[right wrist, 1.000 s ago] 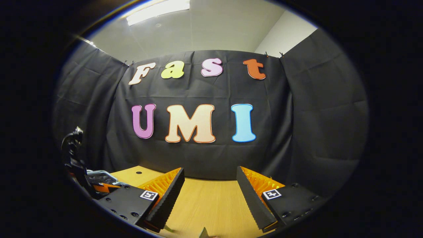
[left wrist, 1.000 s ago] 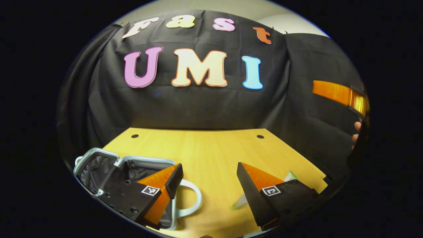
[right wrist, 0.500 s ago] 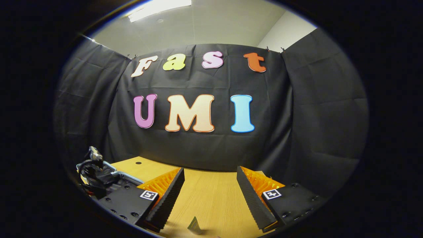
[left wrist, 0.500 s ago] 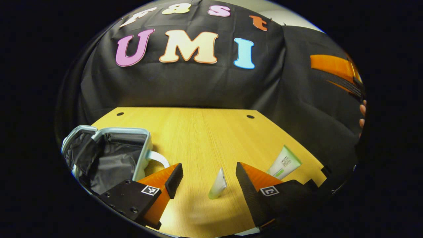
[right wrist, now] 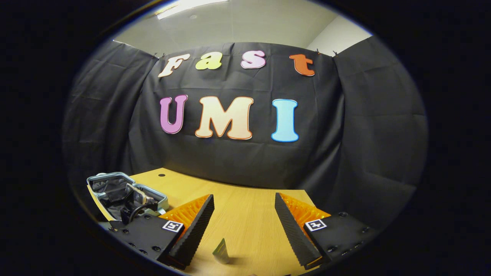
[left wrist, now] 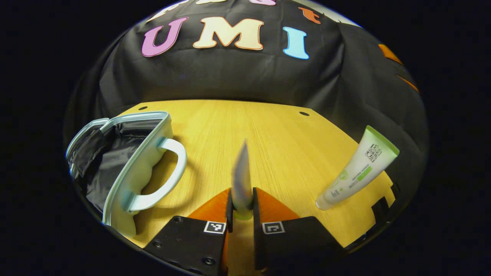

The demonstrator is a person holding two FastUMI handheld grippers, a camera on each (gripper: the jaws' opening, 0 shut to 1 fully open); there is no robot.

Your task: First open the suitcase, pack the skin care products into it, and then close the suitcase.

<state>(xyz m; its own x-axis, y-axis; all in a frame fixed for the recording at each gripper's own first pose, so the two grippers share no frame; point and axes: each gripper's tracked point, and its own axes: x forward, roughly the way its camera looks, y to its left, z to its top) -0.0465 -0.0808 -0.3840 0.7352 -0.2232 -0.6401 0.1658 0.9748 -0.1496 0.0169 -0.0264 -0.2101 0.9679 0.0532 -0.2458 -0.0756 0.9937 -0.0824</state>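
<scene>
My left gripper (left wrist: 241,200) is shut on a slim pale tube (left wrist: 241,172), which points away from me over the wooden table (left wrist: 276,130). The open suitcase (left wrist: 147,153) is pale with a dark lining and a white handle (left wrist: 174,168); it lies to the left of that gripper. A white and green tube (left wrist: 358,170) rests to its right near the table's edge. In the right gripper view my right gripper (right wrist: 244,226) hangs open above the table with nothing between its fingers. A small tube end (right wrist: 220,251) shows low between them; which tube it is I cannot tell. The suitcase (right wrist: 153,194) sits far left.
The black cloth wall closes the table's far side and both flanks. Two small holes (left wrist: 303,113) mark the tabletop near its back edge. Bare wood (right wrist: 245,207) stretches ahead of the right gripper. An orange strip of the other gripper (left wrist: 397,65) shows at the far right.
My left gripper moved down and forward and its fingers shut on the slim tube. The right gripper view has tilted down a little, bringing in more of the table and the suitcase.
</scene>
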